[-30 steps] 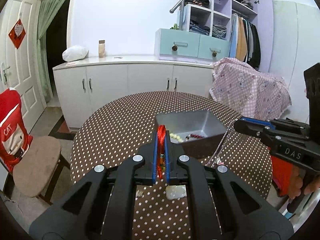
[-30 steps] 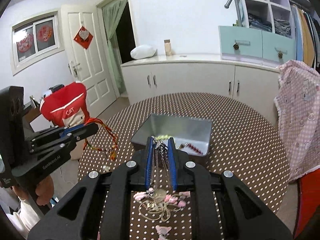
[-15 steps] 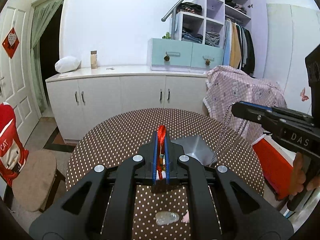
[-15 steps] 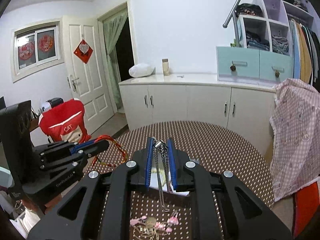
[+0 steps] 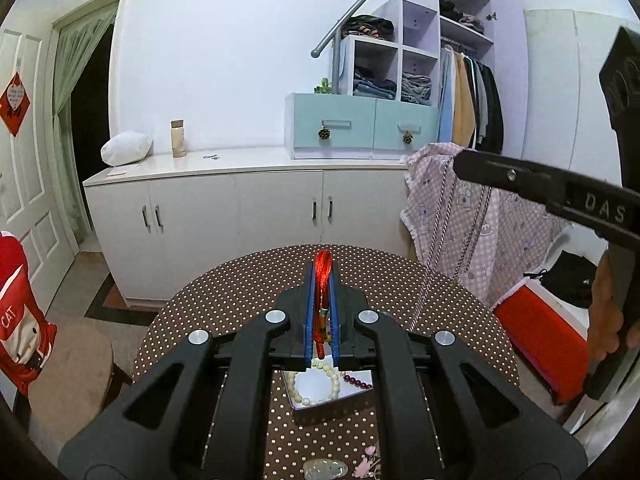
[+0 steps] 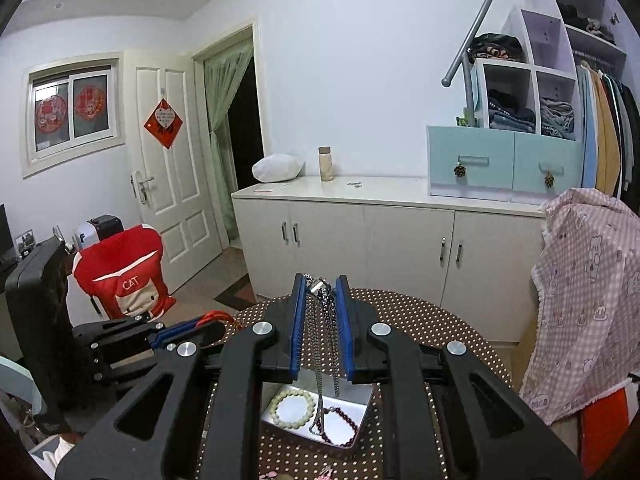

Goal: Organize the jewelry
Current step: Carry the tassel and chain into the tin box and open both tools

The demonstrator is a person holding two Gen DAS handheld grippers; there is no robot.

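Hanging straight down over tray [image 6: 352, 424]: silver chain [image 6: 325, 344] clamped in right tongs [image 6: 322, 292]; red cord [image 5: 322, 276] clamped in left tongs [image 5: 322, 280].

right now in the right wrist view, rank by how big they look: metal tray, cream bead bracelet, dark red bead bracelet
1. metal tray, clearly the largest; it holds both bracelets.
2. cream bead bracelet and dark red bead bracelet: their loops look about alike, and the silver chain hangs across the red one, so no ranking.

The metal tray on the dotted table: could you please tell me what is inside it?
Inside the metal tray: a pale bead bracelet and a dark red bead bracelet. Gripper frames cover its far part.
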